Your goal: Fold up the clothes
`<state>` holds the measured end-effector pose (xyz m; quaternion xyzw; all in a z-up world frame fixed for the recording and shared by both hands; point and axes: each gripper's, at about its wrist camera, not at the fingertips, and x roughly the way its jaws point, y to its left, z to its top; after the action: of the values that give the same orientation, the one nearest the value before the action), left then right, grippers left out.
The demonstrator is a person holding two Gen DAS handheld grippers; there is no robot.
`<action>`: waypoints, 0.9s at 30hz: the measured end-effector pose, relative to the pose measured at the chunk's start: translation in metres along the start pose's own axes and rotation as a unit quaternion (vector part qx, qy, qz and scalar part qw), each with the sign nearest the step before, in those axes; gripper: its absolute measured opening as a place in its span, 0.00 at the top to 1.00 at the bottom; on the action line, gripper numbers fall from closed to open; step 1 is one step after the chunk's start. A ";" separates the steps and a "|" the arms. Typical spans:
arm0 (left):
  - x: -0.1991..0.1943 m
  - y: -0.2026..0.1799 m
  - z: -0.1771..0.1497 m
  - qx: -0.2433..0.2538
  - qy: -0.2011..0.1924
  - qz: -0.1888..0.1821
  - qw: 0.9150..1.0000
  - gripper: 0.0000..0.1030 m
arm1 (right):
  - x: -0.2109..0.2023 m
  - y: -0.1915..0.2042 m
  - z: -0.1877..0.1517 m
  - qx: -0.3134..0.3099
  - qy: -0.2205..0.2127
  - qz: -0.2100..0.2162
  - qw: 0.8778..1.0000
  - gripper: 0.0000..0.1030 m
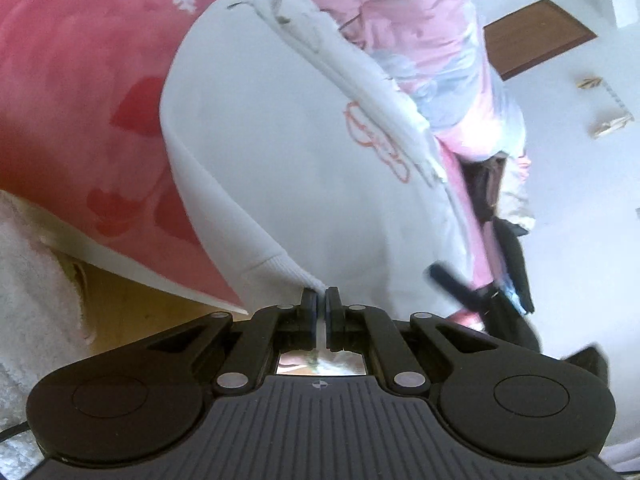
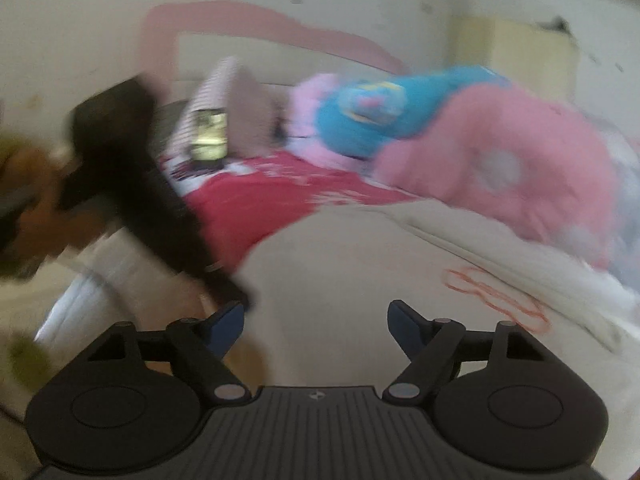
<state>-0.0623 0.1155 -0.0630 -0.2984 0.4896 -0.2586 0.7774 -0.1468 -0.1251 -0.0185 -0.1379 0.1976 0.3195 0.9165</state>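
- Left wrist view: the left gripper has its jaws clenched on the ribbed cuff of a white sweatshirt, which lies spread across a red floral bedsheet. An orange outline print marks the sweatshirt near its far edge. A pink quilt lies bunched beyond it. A white towel and pale wooden floor sit at lower left; a white wall with a brown panel stands at right. The right gripper shows at the sweatshirt's right edge, blurred.
- Right wrist view, blurred: the right gripper has its jaws released, nothing between them, above the sweatshirt. Only here appear a pink headboard, a blue cushion and the left gripper.
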 end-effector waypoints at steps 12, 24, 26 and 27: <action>-0.010 -0.014 0.013 -0.010 -0.011 -0.040 0.999 0.98 | 0.021 0.045 -0.007 -0.089 0.018 -0.025 0.996 0.48; -0.019 -0.040 0.069 -0.001 -0.078 -0.148 0.986 0.95 | 0.020 -0.016 0.023 -0.038 -0.007 -0.104 0.994 0.98; -0.021 -0.041 0.083 0.000 -0.101 -0.165 0.981 0.92 | 0.018 -0.041 0.036 -0.010 -0.019 -0.114 0.993 0.98; -0.021 -0.041 0.088 0.003 -0.111 -0.165 0.980 0.90 | 0.025 -0.056 0.038 0.007 -0.015 -0.111 0.994 0.98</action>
<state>0.0056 0.1203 0.0089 -0.3998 0.3435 -0.3496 0.7746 -0.0825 -0.1402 0.0114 -0.1479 0.1697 0.2165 0.9500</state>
